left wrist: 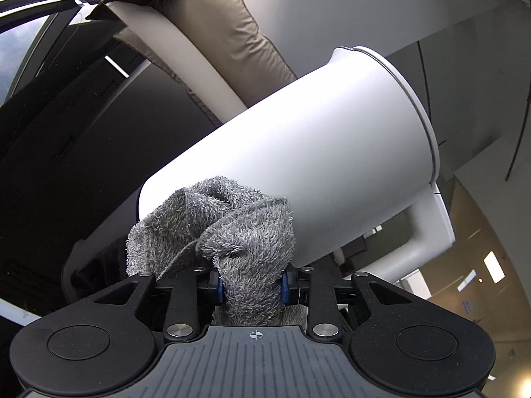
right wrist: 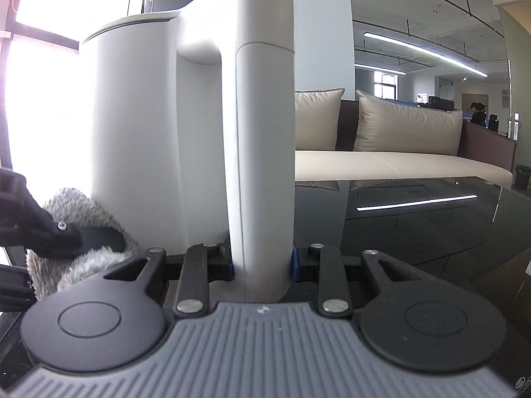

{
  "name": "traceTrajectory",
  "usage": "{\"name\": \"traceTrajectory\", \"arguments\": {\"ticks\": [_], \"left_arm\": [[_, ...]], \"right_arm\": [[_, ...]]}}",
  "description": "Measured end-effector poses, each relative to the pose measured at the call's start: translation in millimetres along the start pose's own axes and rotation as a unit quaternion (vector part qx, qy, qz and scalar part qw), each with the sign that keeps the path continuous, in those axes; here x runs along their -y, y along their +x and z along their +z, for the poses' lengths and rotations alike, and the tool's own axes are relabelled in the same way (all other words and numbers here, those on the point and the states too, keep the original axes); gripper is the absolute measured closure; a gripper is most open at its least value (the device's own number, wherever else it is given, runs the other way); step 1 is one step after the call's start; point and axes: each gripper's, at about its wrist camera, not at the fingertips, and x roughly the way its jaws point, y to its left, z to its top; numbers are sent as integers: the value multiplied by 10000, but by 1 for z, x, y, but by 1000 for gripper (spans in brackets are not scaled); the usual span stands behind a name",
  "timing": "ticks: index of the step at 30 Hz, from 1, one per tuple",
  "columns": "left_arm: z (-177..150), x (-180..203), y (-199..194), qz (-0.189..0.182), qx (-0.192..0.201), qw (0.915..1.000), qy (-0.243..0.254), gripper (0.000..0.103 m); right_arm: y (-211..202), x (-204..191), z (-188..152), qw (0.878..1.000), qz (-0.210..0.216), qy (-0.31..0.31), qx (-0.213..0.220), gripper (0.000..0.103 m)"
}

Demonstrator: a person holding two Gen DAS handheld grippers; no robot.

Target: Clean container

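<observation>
A white jug-shaped container (left wrist: 298, 152) with a lid and a side handle (left wrist: 428, 232) fills the left wrist view, lying slanted across the frame. My left gripper (left wrist: 251, 285) is shut on a grey fluffy cloth (left wrist: 225, 225), which presses against the container's lower wall near its base. In the right wrist view the container (right wrist: 132, 126) appears upright, and my right gripper (right wrist: 262, 262) is shut on its handle (right wrist: 262, 152). The cloth (right wrist: 76, 258) and the left gripper's black finger (right wrist: 96, 237) show at the lower left, against the container's base.
A glossy black table (right wrist: 415, 225) lies under the container. Behind it stands a cream sofa (right wrist: 398, 165) with beige cushions (right wrist: 408, 129). Bright windows are at the left. A person sits far off at the back right (right wrist: 478, 112), and a dark bin (right wrist: 522, 177) stands by the sofa's end.
</observation>
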Motion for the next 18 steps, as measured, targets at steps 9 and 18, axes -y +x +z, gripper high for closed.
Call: {"name": "traceTrajectory", "arguments": {"ticks": [9, 18], "left_arm": [[-3, -10, 9, 371, -157, 9991, -108, 76], [1, 7, 4, 394, 27, 9992, 64, 76]], "right_arm": [[-19, -13, -6, 10000, 13, -12, -6, 73], [-21, -11, -6, 10000, 42, -6, -13, 73]]}}
